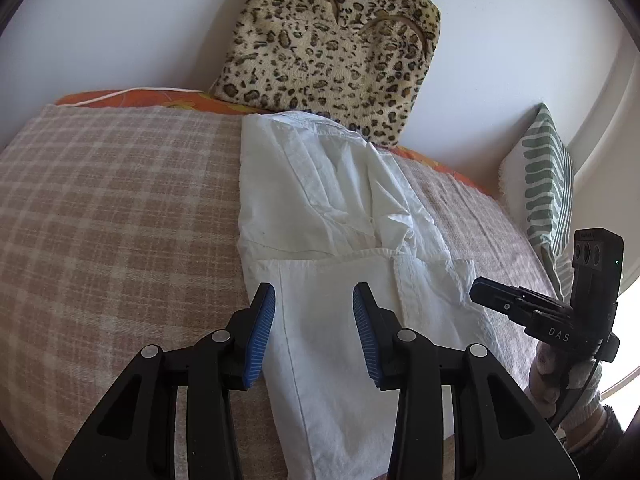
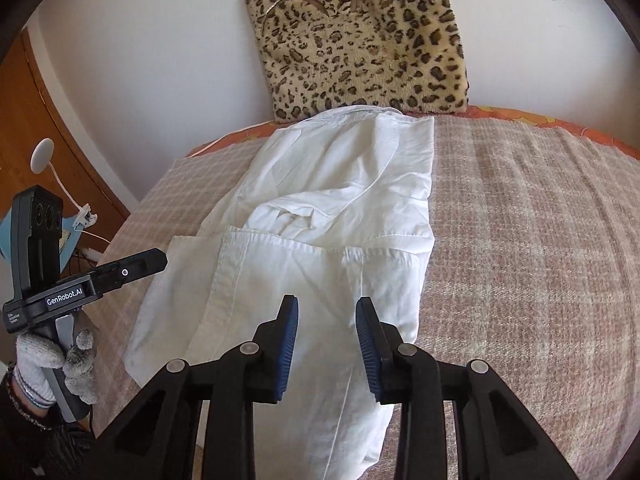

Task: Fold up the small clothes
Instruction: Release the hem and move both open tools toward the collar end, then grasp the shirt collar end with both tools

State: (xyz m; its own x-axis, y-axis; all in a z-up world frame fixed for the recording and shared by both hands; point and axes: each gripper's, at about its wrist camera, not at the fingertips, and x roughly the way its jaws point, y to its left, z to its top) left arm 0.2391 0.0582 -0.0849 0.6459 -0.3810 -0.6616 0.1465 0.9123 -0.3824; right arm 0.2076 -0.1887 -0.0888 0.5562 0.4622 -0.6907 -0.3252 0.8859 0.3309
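The left gripper (image 1: pixel 314 332) hovers with its blue pads spread and nothing pinched; the white garment (image 1: pixel 340 216) lies just ahead and below on the plaid blanket (image 1: pixel 120 200). The right gripper (image 2: pixel 327 346) is likewise spread over the garment's near end, gripping nothing. A leopard cushion (image 1: pixel 332 48) stands beyond the garment, against the wall.

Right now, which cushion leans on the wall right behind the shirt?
The leopard-print cushion, just behind the white shirt. The green-striped cushion sits off in the corner.
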